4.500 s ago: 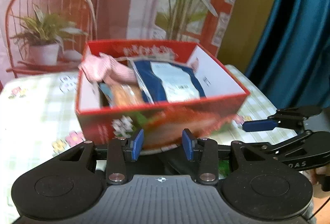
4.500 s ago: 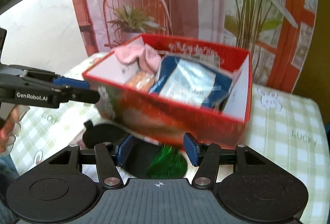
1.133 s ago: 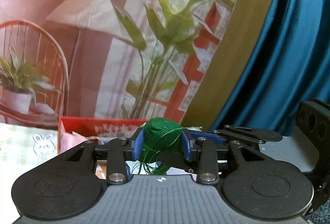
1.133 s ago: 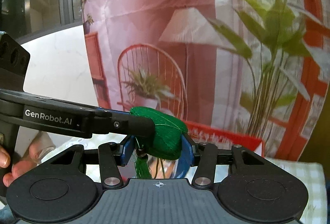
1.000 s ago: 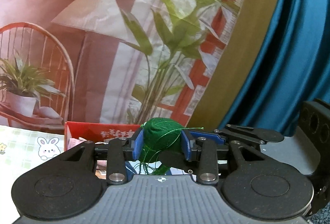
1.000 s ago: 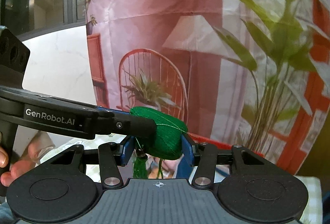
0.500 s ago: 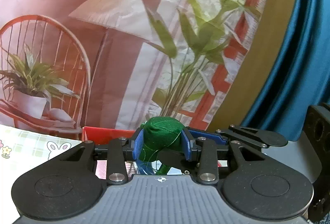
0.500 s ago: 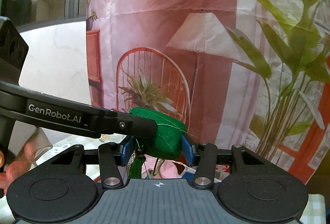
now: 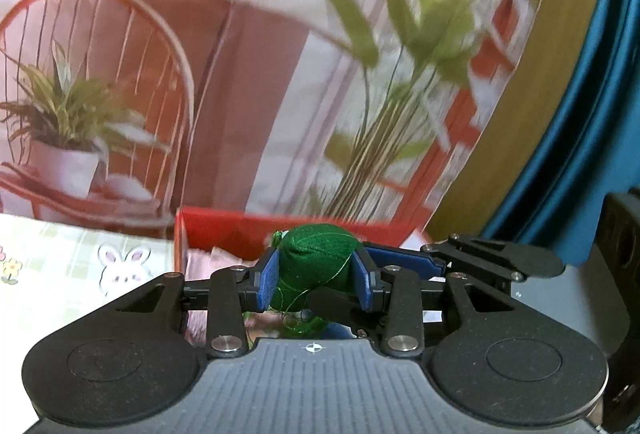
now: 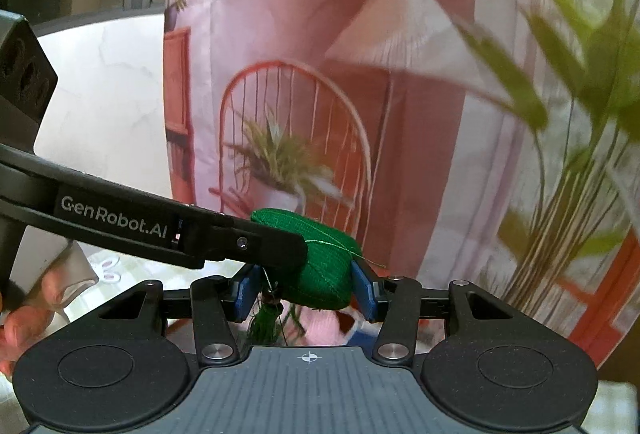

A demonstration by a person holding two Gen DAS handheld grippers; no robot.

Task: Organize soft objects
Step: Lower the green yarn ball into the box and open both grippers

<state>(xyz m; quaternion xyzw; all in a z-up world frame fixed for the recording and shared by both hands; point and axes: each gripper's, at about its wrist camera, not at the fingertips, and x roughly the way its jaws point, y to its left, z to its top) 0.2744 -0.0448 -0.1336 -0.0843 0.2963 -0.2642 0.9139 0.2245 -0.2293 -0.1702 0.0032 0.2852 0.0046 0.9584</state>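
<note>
Both hand-held grippers (image 9: 316, 280) pinch green pouch (image 9: 316, 258) btwn pads.

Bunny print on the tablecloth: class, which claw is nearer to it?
Left, probably. The left claw reaches the green pouch from the bunny print's side; the right claw grips that pouch from farther away.

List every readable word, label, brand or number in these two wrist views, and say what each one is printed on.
"GenRobot.AI": white lettering along the black side of the left gripper, seen in the right wrist view.
No print can be read on the red box in this blurred frame.
The tablecloth shows only a bunny and a flower drawing, no words.
No numbers are visible.
</note>
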